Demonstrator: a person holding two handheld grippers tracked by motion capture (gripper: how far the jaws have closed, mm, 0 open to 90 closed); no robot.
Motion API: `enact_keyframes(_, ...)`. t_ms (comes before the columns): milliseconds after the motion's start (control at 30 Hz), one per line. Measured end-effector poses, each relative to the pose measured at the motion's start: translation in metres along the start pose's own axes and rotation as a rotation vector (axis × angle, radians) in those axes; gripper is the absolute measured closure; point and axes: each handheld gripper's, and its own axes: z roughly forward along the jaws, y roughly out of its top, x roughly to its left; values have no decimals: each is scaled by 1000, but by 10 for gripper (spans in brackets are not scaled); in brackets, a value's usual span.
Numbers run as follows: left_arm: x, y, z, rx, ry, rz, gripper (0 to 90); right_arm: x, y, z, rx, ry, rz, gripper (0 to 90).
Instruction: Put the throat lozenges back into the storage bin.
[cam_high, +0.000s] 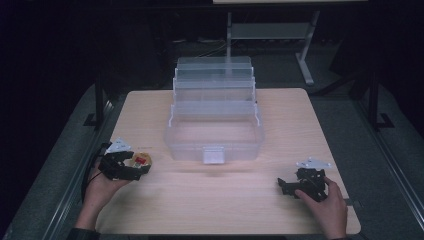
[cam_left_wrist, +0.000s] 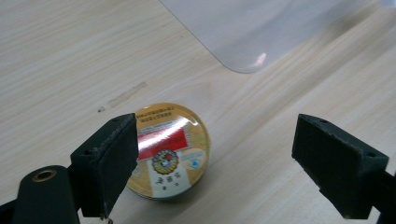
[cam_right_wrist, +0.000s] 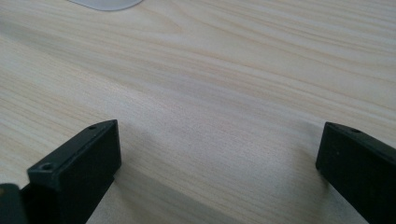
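Nearest me, my right gripper rests low at the near right of the tabletop, its fingers spread apart over bare wood. On the near left, my left gripper hangs over a small round tin with a red and gold label, fingers released; one pad overlaps the tin's edge, the other stands well off. Farther back sits the clear plastic tiered toolbox, opened out. I judge that closing off-centre could skid the tin away.
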Motion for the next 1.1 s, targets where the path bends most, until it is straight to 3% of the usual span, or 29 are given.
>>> enact_keyframes(167,7,4,2,1,1,-14,140,0,0,0,0,0,0,0)
enact_keyframes(667,25,20,13,63,28,-9,139,0,0,0,0,0,0,0)
enact_keyframes(1100,33,26,34,179,21,-6,139,0,0,0,0,0,0,0)
